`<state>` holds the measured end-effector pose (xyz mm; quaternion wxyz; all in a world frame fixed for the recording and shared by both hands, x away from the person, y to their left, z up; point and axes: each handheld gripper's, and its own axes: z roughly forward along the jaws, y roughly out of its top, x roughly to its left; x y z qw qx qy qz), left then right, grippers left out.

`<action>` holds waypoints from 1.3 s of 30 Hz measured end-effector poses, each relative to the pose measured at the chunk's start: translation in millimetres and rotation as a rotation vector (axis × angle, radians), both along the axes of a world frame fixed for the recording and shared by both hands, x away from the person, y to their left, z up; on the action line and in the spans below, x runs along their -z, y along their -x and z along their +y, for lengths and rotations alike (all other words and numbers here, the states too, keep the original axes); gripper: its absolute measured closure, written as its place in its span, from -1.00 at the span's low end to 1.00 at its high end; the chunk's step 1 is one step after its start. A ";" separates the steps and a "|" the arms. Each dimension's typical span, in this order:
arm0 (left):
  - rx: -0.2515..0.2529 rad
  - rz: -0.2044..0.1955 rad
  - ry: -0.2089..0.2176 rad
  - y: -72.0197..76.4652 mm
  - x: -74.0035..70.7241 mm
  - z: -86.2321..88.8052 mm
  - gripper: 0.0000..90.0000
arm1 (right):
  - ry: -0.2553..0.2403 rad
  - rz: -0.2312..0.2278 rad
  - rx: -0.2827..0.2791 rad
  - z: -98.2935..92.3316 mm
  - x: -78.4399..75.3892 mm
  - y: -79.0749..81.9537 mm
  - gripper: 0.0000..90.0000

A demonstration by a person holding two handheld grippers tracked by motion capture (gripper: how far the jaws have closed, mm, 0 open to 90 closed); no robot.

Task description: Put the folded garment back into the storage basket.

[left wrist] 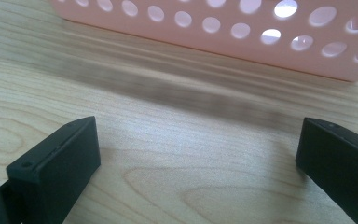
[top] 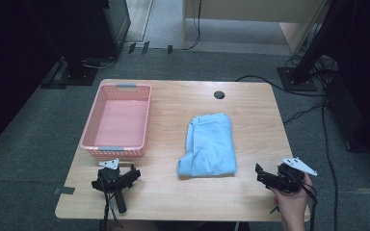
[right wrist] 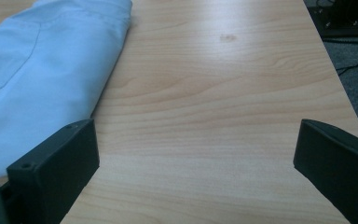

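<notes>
Lying broad across the middle: a wooden bench, carrying everything. Sitting toward its far left: a pink perforated basket, holding nothing. Resting at centre, folded, long axis running away from the person: a light blue cloth. Judging nearer to it: the right gripper, held in a hand, fingers spread wide on nothing, cloth lying just ahead and to their left. Resting unheld by the basket's near wall: the left gripper, fingers likewise gaping, gripping nothing.

Overhead view; two low tabletop close-ups
</notes>
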<state>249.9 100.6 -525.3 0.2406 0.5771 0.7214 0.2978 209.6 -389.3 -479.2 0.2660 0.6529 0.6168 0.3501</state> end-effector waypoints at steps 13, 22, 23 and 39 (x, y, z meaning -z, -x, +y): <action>0.000 0.000 0.000 0.0 0.0 0.0 -1.00 | 0.020 -0.007 -0.034 20.1 -7.1 -13.8 -0.97; 0.000 0.000 0.000 0.0 0.0 0.0 -1.00 | 0.011 -0.001 -0.058 30.7 -18.4 -25.7 -0.96; 0.000 0.000 0.000 0.0 0.0 0.0 -1.00 | 0.014 0.006 -0.061 32.4 -19.7 -26.9 -0.96; -0.001 -0.001 0.000 0.0 0.0 0.0 -1.00 | 0.041 0.053 -0.117 62.2 -30.7 -52.6 -0.96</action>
